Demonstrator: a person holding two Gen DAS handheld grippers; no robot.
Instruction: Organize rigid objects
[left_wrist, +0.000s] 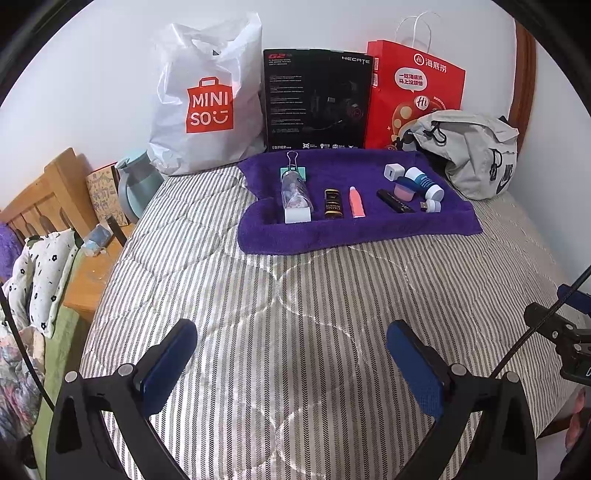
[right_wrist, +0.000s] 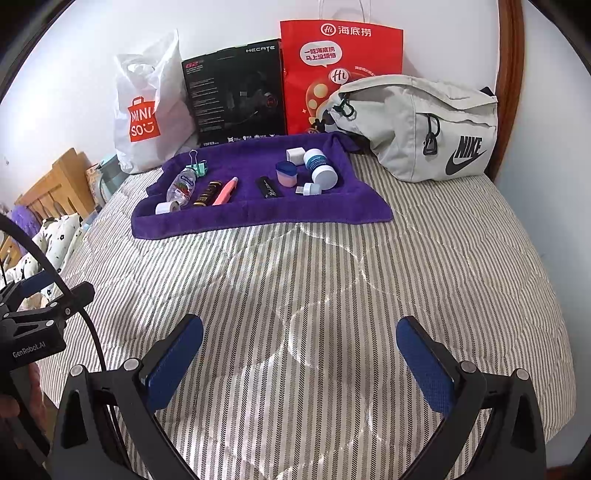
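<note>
Both my left tongs (left_wrist: 291, 363) and right tongs (right_wrist: 299, 360) hang spread and empty over the bed (right_wrist: 332, 295). Far ahead, small items lie on the purple towel (right_wrist: 258, 218).

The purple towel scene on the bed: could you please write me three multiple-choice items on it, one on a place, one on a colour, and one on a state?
1. Where do the small items lie?
A. on the purple towel
B. inside the grey Nike bag
C. on the wooden headboard

2. What colour is the paper bag behind the towel?
A. green
B. red
C. yellow

3. How do the two grippers stand?
A. both open and empty
B. both shut on items
C. one holds the clip

Answers:
1. A, since the clear bottle, pink tube and blue-and-white jar all rest on the purple towel.
2. B, the paper bag is red.
3. A, the left gripper and right gripper show fingers wide apart over bare bedding.
</note>
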